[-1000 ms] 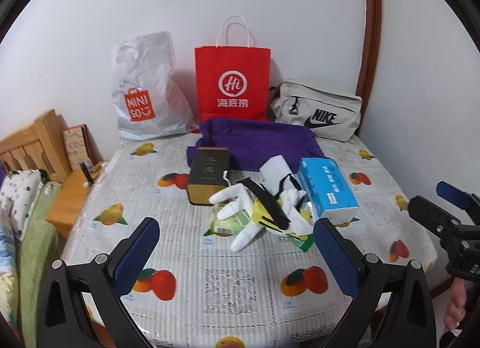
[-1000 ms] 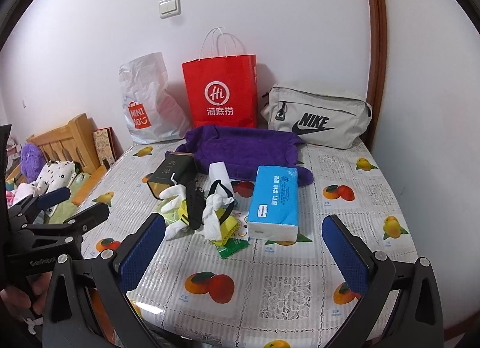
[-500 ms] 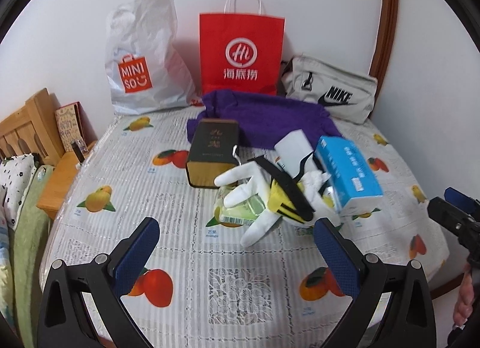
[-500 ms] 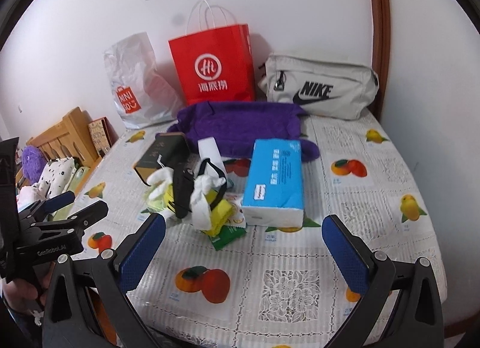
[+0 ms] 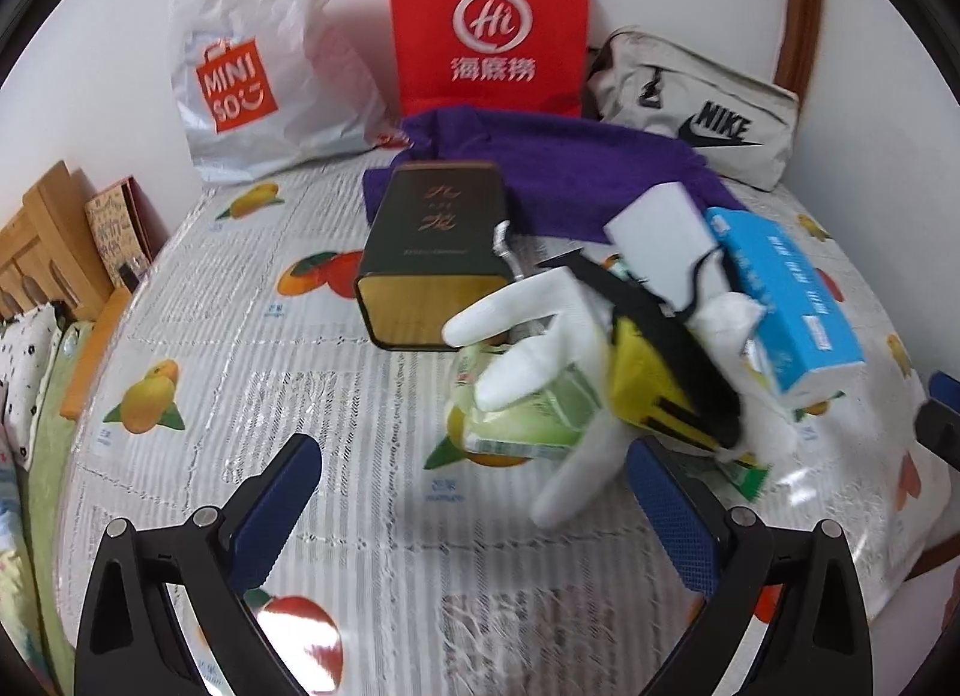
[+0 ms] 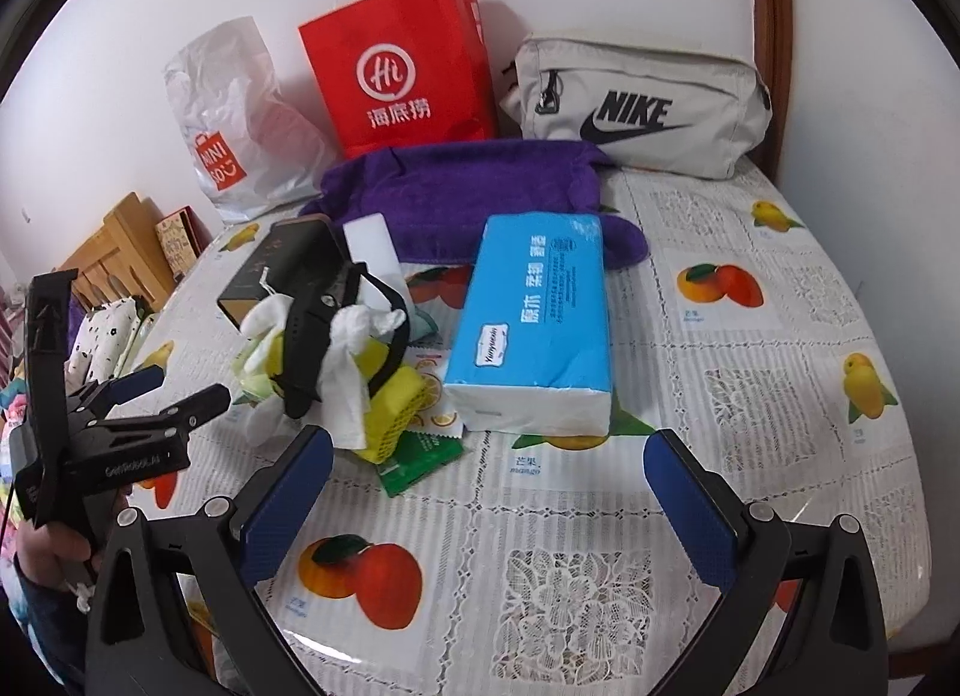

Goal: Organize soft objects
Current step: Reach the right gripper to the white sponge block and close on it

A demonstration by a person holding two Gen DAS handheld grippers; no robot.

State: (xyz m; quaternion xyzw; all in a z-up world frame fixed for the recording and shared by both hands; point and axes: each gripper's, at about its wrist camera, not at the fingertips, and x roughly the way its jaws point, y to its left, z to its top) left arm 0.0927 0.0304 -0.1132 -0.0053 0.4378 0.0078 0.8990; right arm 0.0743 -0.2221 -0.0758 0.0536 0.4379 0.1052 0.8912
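Observation:
A heap of soft things lies mid-table: a white glove (image 5: 540, 330) (image 6: 351, 372), a yellow and black item (image 5: 666, 390) (image 6: 393, 396), a green packet (image 5: 528, 420) and a blue tissue pack (image 5: 786, 300) (image 6: 534, 324). A purple towel (image 5: 576, 168) (image 6: 468, 198) lies behind them. My left gripper (image 5: 474, 510) is open and empty, just short of the glove; it also shows in the right wrist view (image 6: 174, 390). My right gripper (image 6: 486, 504) is open and empty, in front of the tissue pack.
A dark box (image 5: 432, 258) lies left of the heap. A white Miniso bag (image 5: 252, 54), a red paper bag (image 5: 486, 18) and a grey Nike pouch (image 5: 702, 108) stand along the wall. A wooden headboard (image 5: 42, 240) and bedding are off the table's left edge.
Both grippers have moved forward toward the heap, so the objects look larger and closer. Both stay open.

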